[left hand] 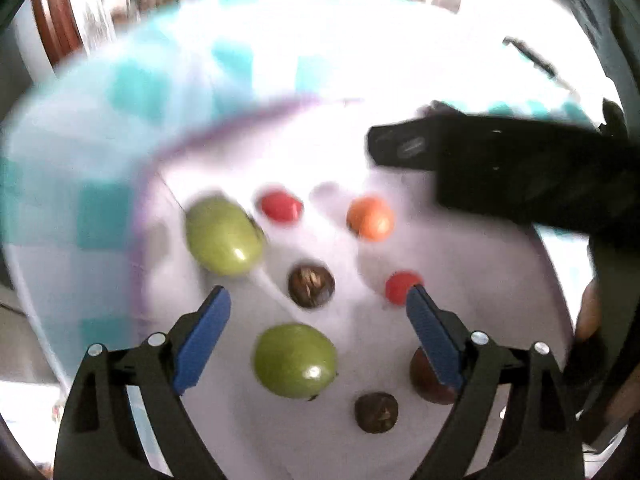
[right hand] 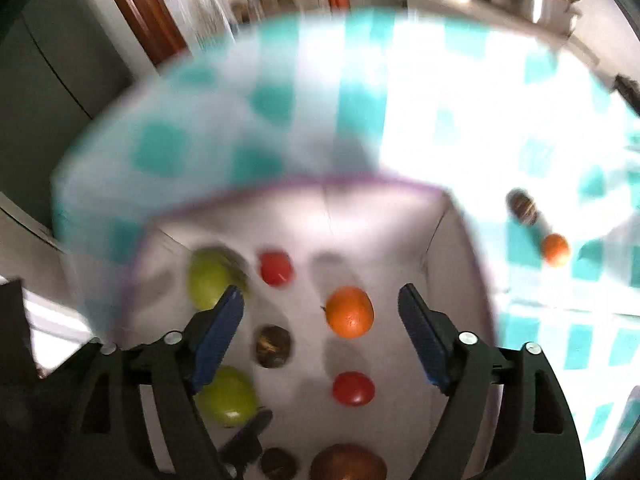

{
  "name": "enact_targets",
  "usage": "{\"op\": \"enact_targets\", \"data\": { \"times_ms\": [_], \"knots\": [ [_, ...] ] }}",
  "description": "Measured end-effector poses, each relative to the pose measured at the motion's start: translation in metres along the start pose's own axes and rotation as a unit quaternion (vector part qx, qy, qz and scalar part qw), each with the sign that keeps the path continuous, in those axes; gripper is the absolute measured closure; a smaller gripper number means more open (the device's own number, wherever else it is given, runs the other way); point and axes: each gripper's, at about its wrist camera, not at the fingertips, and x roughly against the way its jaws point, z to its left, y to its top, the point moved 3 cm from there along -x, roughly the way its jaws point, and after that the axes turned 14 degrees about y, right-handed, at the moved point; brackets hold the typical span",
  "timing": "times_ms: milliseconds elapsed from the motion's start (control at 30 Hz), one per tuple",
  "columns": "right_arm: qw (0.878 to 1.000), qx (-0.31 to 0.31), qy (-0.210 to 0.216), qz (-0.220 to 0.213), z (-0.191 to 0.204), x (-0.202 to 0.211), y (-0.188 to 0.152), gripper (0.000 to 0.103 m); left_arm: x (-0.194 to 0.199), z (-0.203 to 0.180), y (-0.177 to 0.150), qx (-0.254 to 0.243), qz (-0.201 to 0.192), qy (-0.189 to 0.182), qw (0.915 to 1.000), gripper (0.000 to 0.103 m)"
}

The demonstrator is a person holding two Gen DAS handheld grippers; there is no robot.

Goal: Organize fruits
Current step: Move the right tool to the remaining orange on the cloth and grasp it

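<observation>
The counter (right hand: 460, 92) fills both views, draped in a white-and-teal checked cloth, blown out bright toward the upper right. On it sits a pale box (right hand: 384, 216) with a purple-edged rim, taking up the lower middle of each frame, and the fruit lies on its floor.

In the left wrist view the right claw (left hand: 404, 148) juts in as a dark bulk from the right edge, over the box's upper right; from here I cannot tell how its jaws stand. The right wrist view settles it: right claw (right hand: 322, 312) spread wide, blue pads apart, nothing between them but the box floor below. The left claw (left hand: 318, 304) is likewise released, jaws wide, gripping nothing.

Now the fruit. Two green fruits: one (left hand: 224, 236) at left centre, another (left hand: 295, 360) lower down between the left claw's fingers. A dark reddish-brown fruit (left hand: 428, 380) sits half hidden behind the right-hand pad. An orange (left hand: 370, 218) lies right of centre. Two red ones, one (left hand: 280, 206) up top and one (left hand: 400, 286) by the pad tip. Two small dark brown fruits (left hand: 311, 285) (left hand: 376, 412) lie between.

Outside the box, right wrist view, mid right: a dark fruit (right hand: 522, 206) and a small orange (right hand: 556, 250) on the cloth.
</observation>
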Motion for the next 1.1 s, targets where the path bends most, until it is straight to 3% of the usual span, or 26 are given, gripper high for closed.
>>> {"op": "enact_targets", "data": {
  "times_ms": [100,233,300,433,633,733,800,967,1100],
  "knots": [
    [0.995,0.019,-0.008,-0.093,-0.007,0.078,0.011,0.016,0.044,0.009,0.000,-0.004,-0.082,-0.002,0.9966,0.002],
    [0.988,0.011,-0.073,-0.139,-0.020,0.129,-0.016,0.016,0.080,0.015,0.004,-0.012,-0.138,-0.006,0.9903,0.002],
    [0.983,-0.018,-0.104,-0.151,-0.036,0.152,-0.037,0.016,0.087,-0.001,0.024,-0.015,-0.139,-0.016,0.9901,0.002],
    [0.966,-0.091,-0.156,-0.187,-0.085,0.184,-0.068,0.016,0.084,-0.028,0.041,-0.032,-0.103,-0.019,0.9940,0.002],
    [0.952,-0.172,-0.179,-0.181,-0.158,0.184,-0.084,0.016,0.033,-0.091,0.086,-0.028,-0.058,-0.041,0.9971,0.002],
    [0.954,-0.190,-0.174,-0.155,-0.185,0.180,-0.086,0.016,0.014,-0.121,0.105,-0.026,-0.034,-0.050,0.9979,0.002],
    [0.954,-0.203,-0.167,-0.143,-0.207,0.171,-0.085,0.016,0.006,-0.142,0.118,-0.029,-0.032,-0.036,0.9984,0.002],
    [0.959,-0.249,-0.104,-0.083,-0.264,0.127,-0.081,0.016,-0.016,-0.191,0.140,-0.043,-0.031,-0.012,0.9985,0.002],
    [0.969,-0.221,-0.095,-0.051,-0.286,0.086,-0.073,0.016,-0.046,-0.219,0.147,-0.045,-0.001,-0.001,0.9990,0.002]
  ]
}}
